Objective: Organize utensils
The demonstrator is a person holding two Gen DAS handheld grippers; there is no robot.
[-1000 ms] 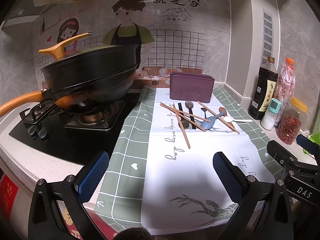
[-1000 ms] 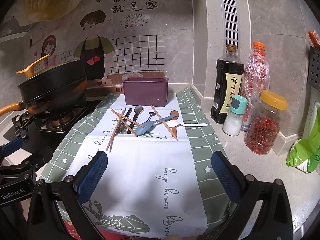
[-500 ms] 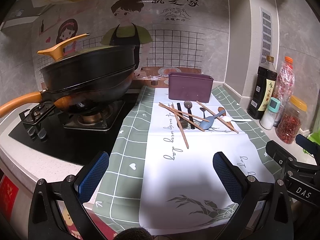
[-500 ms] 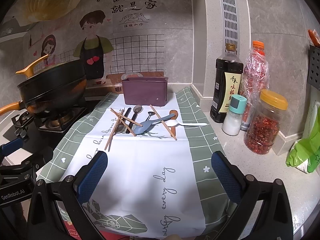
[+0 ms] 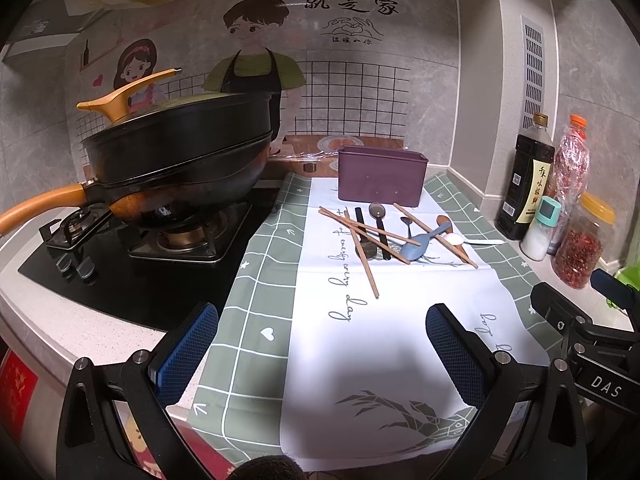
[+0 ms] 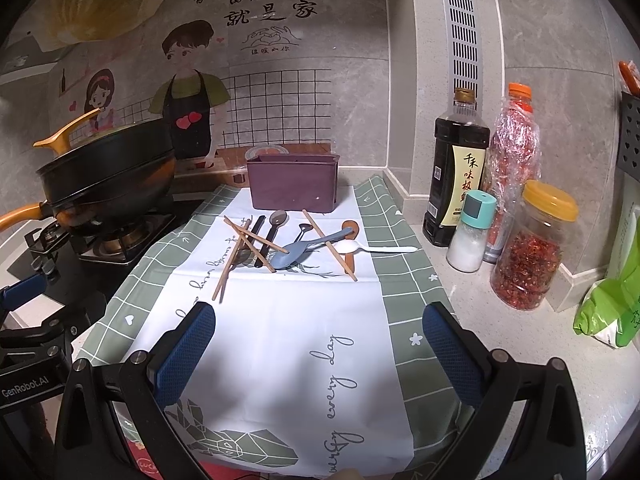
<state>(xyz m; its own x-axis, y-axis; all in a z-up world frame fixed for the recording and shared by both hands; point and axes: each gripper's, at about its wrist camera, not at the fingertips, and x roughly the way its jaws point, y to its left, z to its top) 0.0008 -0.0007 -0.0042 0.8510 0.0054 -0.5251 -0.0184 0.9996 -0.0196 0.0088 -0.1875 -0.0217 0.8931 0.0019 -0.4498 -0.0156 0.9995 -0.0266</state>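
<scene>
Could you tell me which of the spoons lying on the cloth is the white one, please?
It is the white spoon at the right end of the pile, its thin handle pointing right towards the bottles; the blue-grey spoon lies just left of it.

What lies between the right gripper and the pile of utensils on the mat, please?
In the right wrist view, only bare white mat with grey script lettering separates the open right gripper from the utensils; nothing else lies on that stretch.

A purple box (image 6: 292,188) stands on a cloth (image 6: 288,344) with a white middle, grey script and green, white-lined checks at its sides. Just before the box lie brown chopsticks (image 6: 230,264), a grey-blue spoon (image 6: 296,252) and a white spoon (image 6: 360,247). Left of the box sits a black pan (image 5: 176,164) with orange handles.
</scene>
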